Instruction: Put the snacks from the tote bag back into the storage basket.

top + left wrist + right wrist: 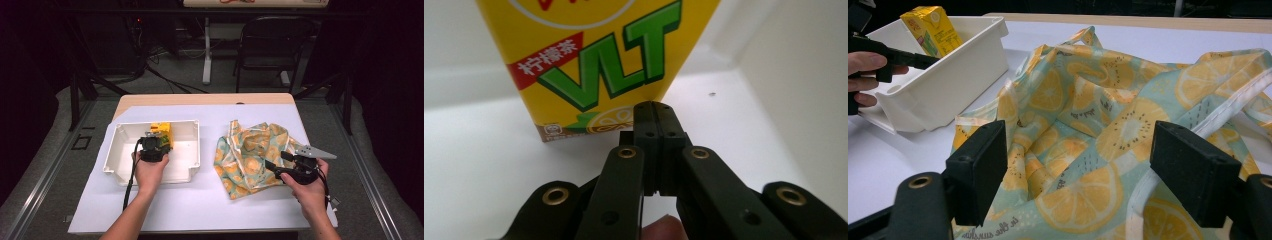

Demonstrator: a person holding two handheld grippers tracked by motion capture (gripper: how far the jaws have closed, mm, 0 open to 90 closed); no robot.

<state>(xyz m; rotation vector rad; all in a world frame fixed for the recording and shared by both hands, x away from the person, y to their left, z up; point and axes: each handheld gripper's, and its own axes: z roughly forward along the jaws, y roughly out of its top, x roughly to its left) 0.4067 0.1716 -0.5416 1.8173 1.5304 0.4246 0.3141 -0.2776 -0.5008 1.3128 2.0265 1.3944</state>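
White plastic bin [187, 165] holds yellow drink carton [594, 55]; left gripper [655, 112] closed, empty. Right gripper [1078, 170] open over crumpled lemon-print fabric bag [1088, 125].

lab | dark curtains [385, 75] | floor cables [165, 75] | metal frame [75, 95]

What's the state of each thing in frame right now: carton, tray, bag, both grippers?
Yellow drink carton: in the tray, tilted, not gripped.
White tray: on the table, open top, holding the carton.
Fruit-print cloth bag: crumpled on the table, right of the tray, not gripped.
Left gripper: jaws shut and empty, just short of the carton.
Right gripper: jaws open over the bag's near edge.
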